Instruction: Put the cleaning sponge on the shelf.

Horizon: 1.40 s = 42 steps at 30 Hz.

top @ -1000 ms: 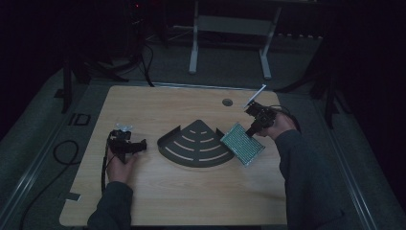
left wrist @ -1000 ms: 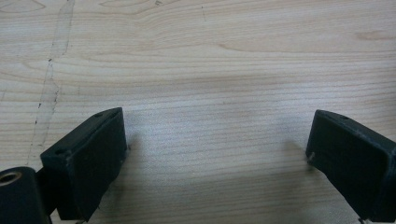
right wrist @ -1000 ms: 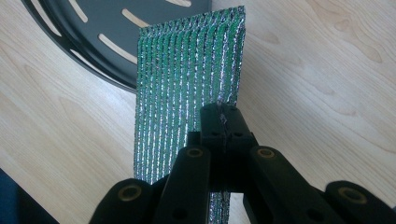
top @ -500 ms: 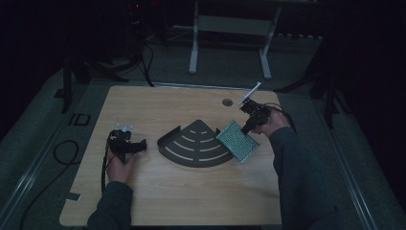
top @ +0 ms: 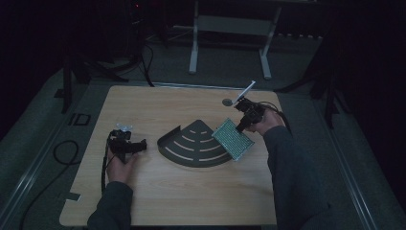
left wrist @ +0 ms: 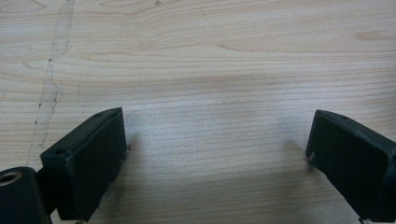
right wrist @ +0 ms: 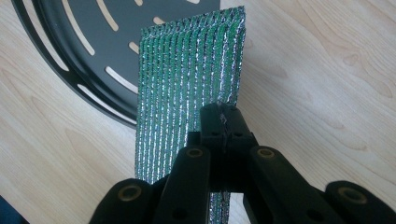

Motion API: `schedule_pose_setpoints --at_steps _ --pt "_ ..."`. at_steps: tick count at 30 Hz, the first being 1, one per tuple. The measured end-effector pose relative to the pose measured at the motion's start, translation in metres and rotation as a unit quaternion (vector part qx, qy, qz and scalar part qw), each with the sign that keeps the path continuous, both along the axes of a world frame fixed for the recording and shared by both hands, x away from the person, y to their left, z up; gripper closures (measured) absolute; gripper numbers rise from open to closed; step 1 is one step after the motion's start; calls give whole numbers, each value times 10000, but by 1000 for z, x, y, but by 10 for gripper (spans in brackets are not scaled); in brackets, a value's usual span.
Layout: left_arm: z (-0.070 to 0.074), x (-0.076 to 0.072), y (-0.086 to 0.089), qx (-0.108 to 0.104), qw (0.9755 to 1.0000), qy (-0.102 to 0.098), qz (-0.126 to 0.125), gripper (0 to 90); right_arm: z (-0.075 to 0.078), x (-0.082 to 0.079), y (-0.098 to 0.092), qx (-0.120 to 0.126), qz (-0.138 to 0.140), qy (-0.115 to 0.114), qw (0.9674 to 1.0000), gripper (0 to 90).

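Pale wood-grain tabletop carries everything here. Over toward its left edge, the left gripper rests in the person's left hand with its black jaws spread wide and nothing between them; in the left gripper view it's just bare wood in the gap. Looks like it's parked there to stay out of the way until it's needed.

Around the middle of the surface sits the dark fan-shaped metal tray with curved slots, flat and square to the person, probably so something can be laid on it.

Just right of the tray, the green, silvery ribbed scouring pad is pinched at one corner by the right gripper, jaws clamped shut on it. It hangs tilted, lower edge near the tray's right rim. My guess is the corner grip lets the pad swing over onto the tray.
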State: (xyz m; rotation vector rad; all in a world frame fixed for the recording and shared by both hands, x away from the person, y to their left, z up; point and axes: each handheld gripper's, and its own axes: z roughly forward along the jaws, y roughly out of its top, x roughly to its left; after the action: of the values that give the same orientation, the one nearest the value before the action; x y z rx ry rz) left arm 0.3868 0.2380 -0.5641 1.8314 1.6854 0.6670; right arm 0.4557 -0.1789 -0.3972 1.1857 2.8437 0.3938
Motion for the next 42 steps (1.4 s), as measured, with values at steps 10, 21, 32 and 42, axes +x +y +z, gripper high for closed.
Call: schedule_pose_setpoints --at_steps 10,21,32,42 --pt "0 0 0 0 10000 -1 1 53 -2 4 8 -4 27 -26 10000 895" --pt "0 0 0 4 10000 0 -3 53 -11 9 19 -16 47 -34 10000 896" --pt "0 0 0 2 10000 5 -4 53 -16 17 27 4 -15 -74 10000 896" --pt "0 0 0 5 10000 9 -2 53 -24 22 34 -79 -53 -153 9998 895"
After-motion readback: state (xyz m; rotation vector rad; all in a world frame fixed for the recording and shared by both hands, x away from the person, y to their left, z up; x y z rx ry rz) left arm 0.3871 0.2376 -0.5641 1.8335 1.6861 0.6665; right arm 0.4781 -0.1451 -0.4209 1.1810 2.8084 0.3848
